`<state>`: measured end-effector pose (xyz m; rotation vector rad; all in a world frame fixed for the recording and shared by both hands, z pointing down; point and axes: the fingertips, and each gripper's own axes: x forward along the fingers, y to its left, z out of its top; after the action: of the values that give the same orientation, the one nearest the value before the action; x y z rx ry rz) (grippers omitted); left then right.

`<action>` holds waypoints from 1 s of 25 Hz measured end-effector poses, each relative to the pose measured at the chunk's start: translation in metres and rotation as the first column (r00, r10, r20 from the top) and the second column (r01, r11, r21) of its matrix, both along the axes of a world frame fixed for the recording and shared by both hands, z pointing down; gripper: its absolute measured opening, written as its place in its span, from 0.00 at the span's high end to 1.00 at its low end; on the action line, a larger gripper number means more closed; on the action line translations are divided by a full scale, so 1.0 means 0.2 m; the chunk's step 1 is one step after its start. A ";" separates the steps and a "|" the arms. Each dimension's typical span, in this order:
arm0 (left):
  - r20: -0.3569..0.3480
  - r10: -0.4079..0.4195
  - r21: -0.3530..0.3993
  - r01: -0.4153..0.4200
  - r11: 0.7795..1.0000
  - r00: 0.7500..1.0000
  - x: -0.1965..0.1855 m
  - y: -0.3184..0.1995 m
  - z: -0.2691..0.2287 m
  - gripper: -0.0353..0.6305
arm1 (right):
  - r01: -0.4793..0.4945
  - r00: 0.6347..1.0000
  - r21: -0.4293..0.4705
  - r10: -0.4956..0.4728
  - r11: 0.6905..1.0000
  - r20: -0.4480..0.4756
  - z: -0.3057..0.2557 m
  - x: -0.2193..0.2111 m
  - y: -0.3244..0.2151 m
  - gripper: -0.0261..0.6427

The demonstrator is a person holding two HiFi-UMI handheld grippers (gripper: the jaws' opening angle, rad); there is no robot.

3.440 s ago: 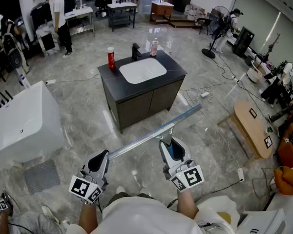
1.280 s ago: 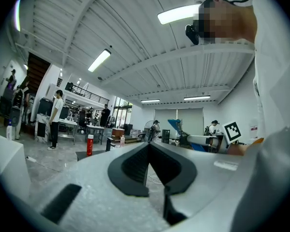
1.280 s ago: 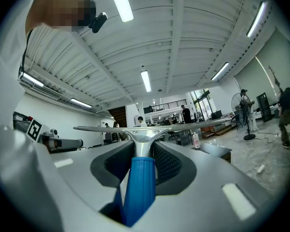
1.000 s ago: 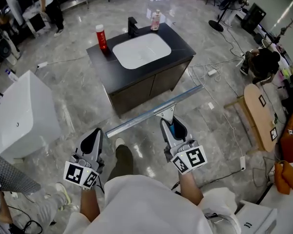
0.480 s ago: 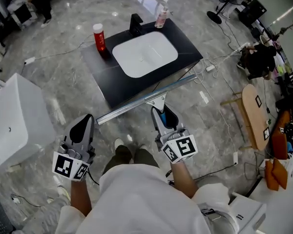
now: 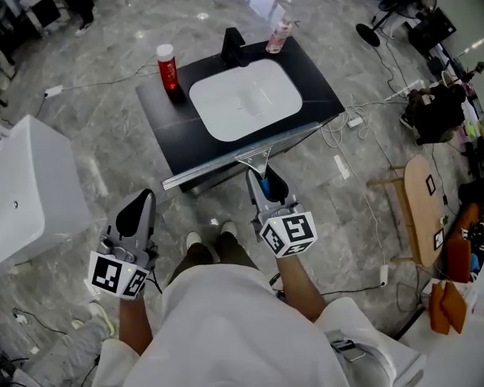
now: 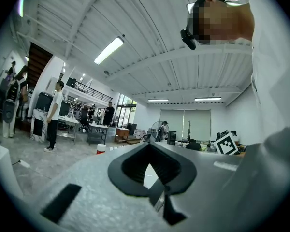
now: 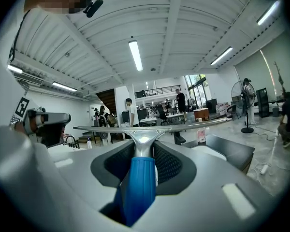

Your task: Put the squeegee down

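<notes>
The squeegee [image 6: 242, 158] has a long metal blade and a blue handle [image 8: 139, 187]. My right gripper [image 6: 264, 185] is shut on that handle and holds it roughly level. The blade [image 8: 150, 127] lies crosswise just over the front edge of the black vanity counter [image 6: 165, 139], which holds a white basin [image 6: 246, 99]. My left gripper [image 6: 135, 208] hangs lower left, short of the counter, and holds nothing. In the left gripper view the left gripper [image 7: 154, 187] shows its jaws together with nothing between them.
On the counter stand a red bottle [image 6: 167, 64], a black faucet [image 6: 232, 47] and a pink bottle [image 6: 280, 35]. A white tub [image 6: 24, 192] sits at the left. A wooden board [image 6: 423, 200] and cables [image 6: 347, 123] lie on the marble floor at the right.
The person has walked up to the vanity. Both grippers moved forward, and the squeegee blade went from over the floor to over the counter's front edge.
</notes>
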<state>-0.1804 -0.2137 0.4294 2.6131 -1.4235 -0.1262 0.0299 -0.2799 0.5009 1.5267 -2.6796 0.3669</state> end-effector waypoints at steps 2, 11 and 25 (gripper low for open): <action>0.007 -0.009 -0.003 0.009 1.000 1.000 0.01 -0.04 0.00 0.95 | -0.005 1.000 -0.028 0.005 1.000 -0.010 0.08 0.00 -0.09 0.75; 0.016 -0.031 -0.026 0.032 0.999 0.999 0.04 -0.14 0.05 0.95 | -0.035 0.985 -0.228 -0.006 0.973 -0.175 0.70 -0.11 -0.39 0.75; 0.012 -0.035 -0.064 0.036 0.997 0.999 0.02 -0.17 0.11 0.95 | -0.118 0.944 -0.435 -0.035 0.893 -0.328 1.28 -0.21 -0.57 0.75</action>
<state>-0.1768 -0.2480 0.4517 2.5424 -1.4530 -0.0699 -0.0131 -0.3940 0.7563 1.3603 -2.1174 0.6227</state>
